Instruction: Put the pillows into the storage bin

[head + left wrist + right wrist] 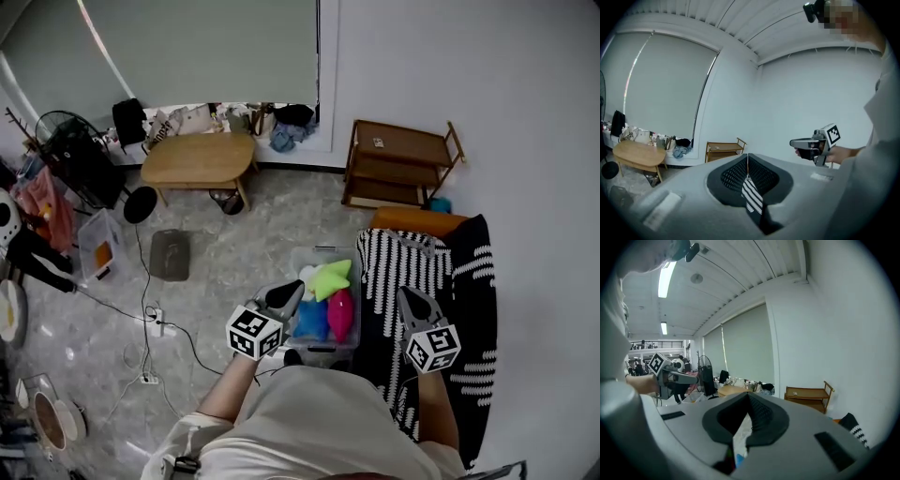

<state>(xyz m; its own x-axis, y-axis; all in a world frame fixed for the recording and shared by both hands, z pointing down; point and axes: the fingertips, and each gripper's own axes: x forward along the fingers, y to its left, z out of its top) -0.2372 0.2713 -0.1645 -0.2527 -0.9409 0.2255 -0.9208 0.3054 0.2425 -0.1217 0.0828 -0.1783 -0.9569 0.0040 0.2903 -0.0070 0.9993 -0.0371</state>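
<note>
In the head view a clear storage bin (322, 253) stands on the floor just ahead of the person. It holds a green star pillow (331, 277), a blue pillow (310, 321), a pink pillow (341, 314) and a white one (307, 276). My left gripper (287, 294) hovers over the bin's left edge. Its jaws are shut, with nothing between them (748, 164). Over the black-and-white striped cover (412, 267) to the right of the bin, my right gripper (410, 300) is also shut and empty (749, 401). Each gripper shows in the other's view, the right one (794, 142) and the left one (691, 377).
A low wooden table (199, 157) and a wooden shelf rack (398, 164) stand by the far wall. A fan (66, 141), a clear box (97, 246) and a grey bin (170, 253) sit on the left. Cables and a power strip (150, 323) lie on the floor.
</note>
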